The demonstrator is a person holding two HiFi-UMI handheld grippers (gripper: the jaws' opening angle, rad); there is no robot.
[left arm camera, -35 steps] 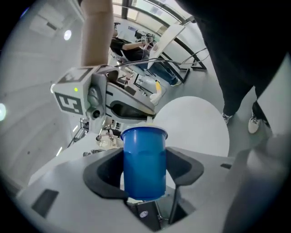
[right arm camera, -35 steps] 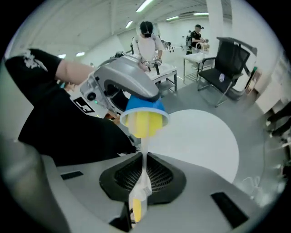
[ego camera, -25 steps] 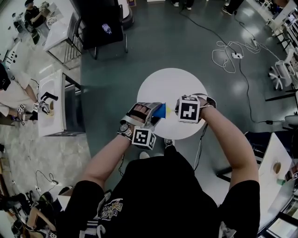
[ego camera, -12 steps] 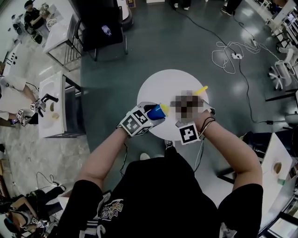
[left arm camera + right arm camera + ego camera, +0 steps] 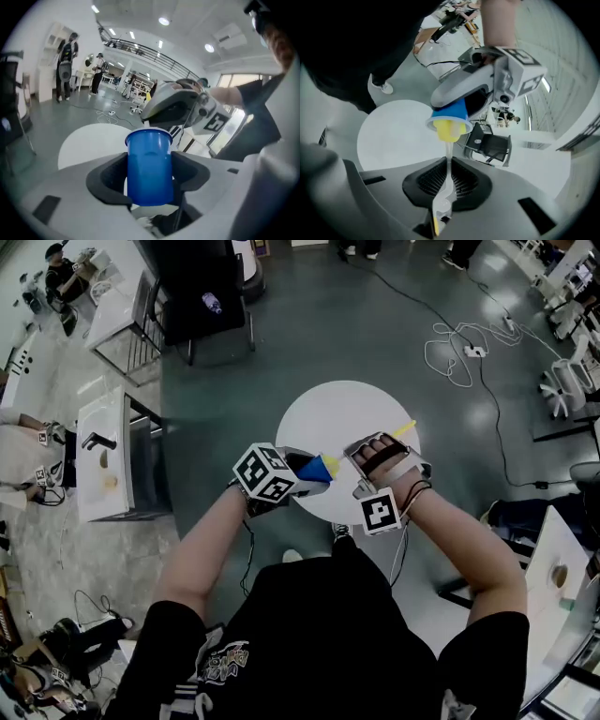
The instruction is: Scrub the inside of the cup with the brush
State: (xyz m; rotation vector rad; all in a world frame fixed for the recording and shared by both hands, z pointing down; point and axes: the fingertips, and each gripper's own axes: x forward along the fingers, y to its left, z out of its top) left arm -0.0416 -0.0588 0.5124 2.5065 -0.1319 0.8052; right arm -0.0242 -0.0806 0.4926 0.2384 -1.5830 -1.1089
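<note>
- R claw (image 5: pixel 448 165): jaws pinched nearly together on the thin clear stem of the brush (image 5: pixel 448 187), ribbed pads on either side.
- The grip sits low on the handle, leaving a long run of stem free ahead. Prob. so the head can reach deep w/o the claw hitting the rim.
- Brush head (image 5: pixel 449 130): yellow, foam-like, at the cup's mouth. It is partly inside and partly proud of the rim; depth can't be told.
- L claw (image 5: pixel 150 180): closed round the blue cup (image 5: pixel 149 154), pads on both sides of the lower wall.
- The cup's base is toward the L claw and its mouth points outward along the jaws.
- Cup location: held in the air between the two claws, above the table and not resting on it.
- Head view: the cup is tipped over w/ its mouth facing the R claw. That lines the stem up approx. w/ the cup's axis, so the brush can go straight in.
- Table (image 5: pixel 337 409): white, round, under both claws.
- Step (my reading): scrub at or near its start, head just entering.
- Next needs in/out strokes plus twist, w/ the foam pressed on the inner wall.
- Risks (judgement): the cup wall looks thin, so a hard brush push could slide it back in the L claw or dent it. The slim stem may also flex or rotate betw. the R pads.
</note>
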